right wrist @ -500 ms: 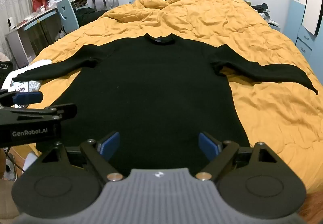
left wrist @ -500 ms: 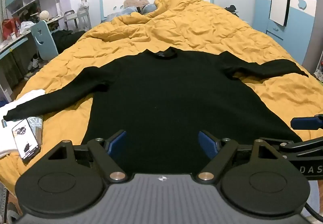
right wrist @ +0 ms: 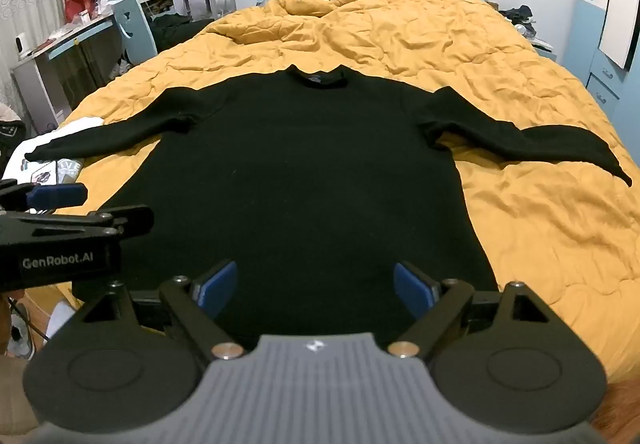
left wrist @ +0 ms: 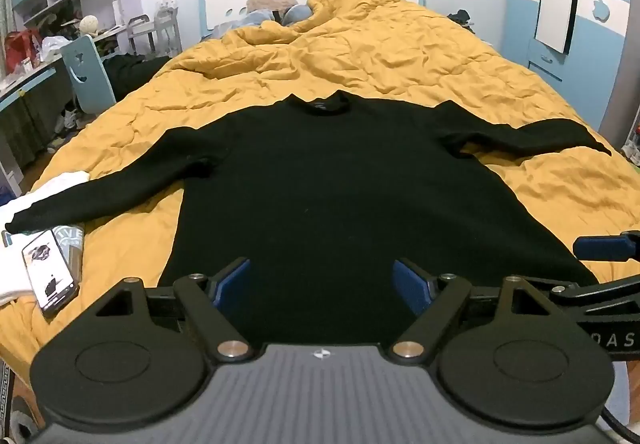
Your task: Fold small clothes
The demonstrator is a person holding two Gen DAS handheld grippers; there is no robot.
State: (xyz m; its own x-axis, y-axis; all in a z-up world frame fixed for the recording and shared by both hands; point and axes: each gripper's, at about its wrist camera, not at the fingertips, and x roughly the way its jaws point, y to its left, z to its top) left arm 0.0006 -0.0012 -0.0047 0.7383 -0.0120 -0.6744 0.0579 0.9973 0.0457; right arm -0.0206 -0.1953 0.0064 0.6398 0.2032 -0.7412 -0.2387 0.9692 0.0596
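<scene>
The black sweater [left wrist: 340, 196] lies flat and unfolded on the yellow quilt [left wrist: 360, 56], hem at the bed's near edge, sleeves outstretched, while the left gripper [left wrist: 322, 284] and right gripper [right wrist: 314, 286] hover with jaws spread, so all folding remains.

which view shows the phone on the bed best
The left wrist view: the phone lies whole, screen up, beside the black sweater's sleeve end. The right wrist view shows only a sliver, mostly hidden behind the left gripper.
</scene>
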